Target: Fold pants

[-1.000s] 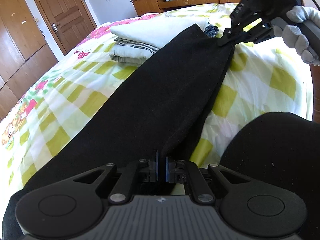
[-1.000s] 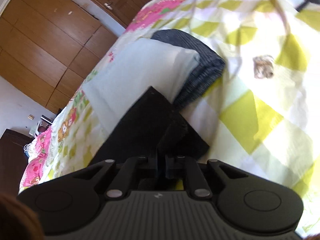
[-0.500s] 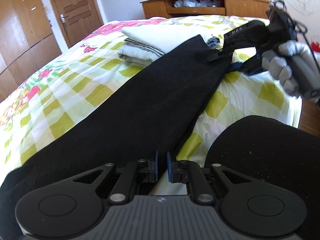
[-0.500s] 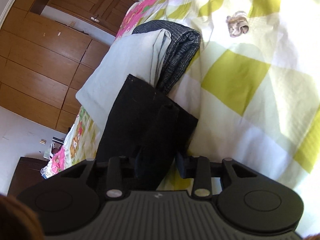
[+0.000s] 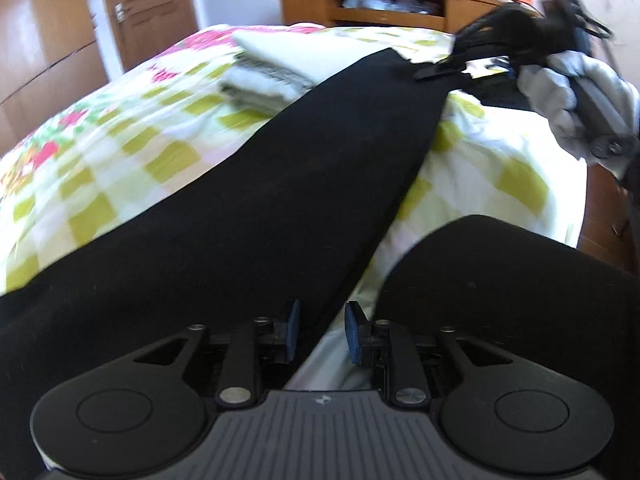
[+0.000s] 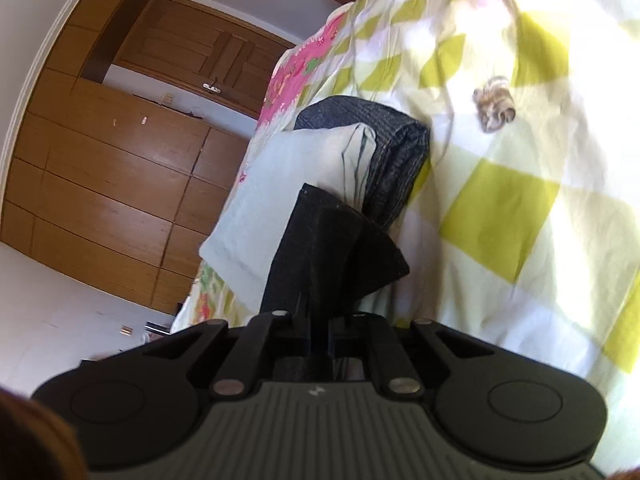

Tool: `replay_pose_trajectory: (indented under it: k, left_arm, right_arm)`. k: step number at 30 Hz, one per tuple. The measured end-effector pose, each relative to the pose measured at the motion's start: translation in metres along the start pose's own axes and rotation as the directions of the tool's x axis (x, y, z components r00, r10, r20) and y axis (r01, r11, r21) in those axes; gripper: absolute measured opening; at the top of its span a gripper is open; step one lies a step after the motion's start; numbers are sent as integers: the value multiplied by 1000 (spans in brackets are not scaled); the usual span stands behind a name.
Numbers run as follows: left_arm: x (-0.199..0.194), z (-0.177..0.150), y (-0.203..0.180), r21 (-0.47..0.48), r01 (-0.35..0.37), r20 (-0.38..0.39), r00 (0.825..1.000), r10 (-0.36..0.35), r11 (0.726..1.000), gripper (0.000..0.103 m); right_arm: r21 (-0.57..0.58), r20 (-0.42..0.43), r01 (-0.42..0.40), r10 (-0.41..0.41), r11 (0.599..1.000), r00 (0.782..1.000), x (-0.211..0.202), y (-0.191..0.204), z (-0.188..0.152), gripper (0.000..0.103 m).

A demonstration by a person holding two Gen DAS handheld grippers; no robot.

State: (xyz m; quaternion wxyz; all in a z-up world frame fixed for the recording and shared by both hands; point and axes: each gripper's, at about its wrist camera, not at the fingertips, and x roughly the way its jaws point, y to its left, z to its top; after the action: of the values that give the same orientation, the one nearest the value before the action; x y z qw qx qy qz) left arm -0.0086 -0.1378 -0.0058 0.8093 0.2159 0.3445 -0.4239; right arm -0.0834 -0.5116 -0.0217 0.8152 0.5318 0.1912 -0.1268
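The black pants [image 5: 280, 184] lie stretched lengthwise across the checked bedspread [image 5: 120, 152]. My left gripper [image 5: 319, 332] is open at the near end, its blue pads apart, with the pants' edge running between them. My right gripper [image 6: 319, 340] is shut on the far end of the pants [image 6: 332, 248], lifted a little off the bed. In the left wrist view the right gripper [image 5: 444, 68] shows at the far end, held by a grey-gloved hand [image 5: 568, 96].
A stack of folded clothes, pale on top [image 5: 276, 56] and dark grey beneath [image 6: 396, 152], lies beside the pants' far end. A small brown scrunchie [image 6: 494, 108] lies on the bedspread. A wooden dresser [image 5: 384, 4], door and wardrobes stand beyond. The person's black-clad leg [image 5: 520, 300] is at the right.
My left gripper has opened and let go of the near end of the pants. My right gripper opened half a second ago and has shut again on the far end.
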Motion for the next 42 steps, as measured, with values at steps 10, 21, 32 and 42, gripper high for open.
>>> replay_pose_trajectory:
  k: [10,21,32,42]
  left_arm:
    - [-69,-20,62,-142,-127,122,982,144,982,39]
    - [-124,-116,166,-296,-488,-13,862,507,821,39]
    - [-150,-216,197,-452,-534,-118,830,545,715,39]
    - [-156,-235,206,-552,-440,-49,865,499,708,36]
  right_arm:
    - [-239,10,-89,94,967,996,-24,100,-16,8]
    - [-585,-291,-294,143,756,946,58,280,-151,8]
    - [-693,-638,-544,-51,473,769,156,354,-401,8]
    - [-730,-658,-627,-33,271,752,132,391,-492,8]
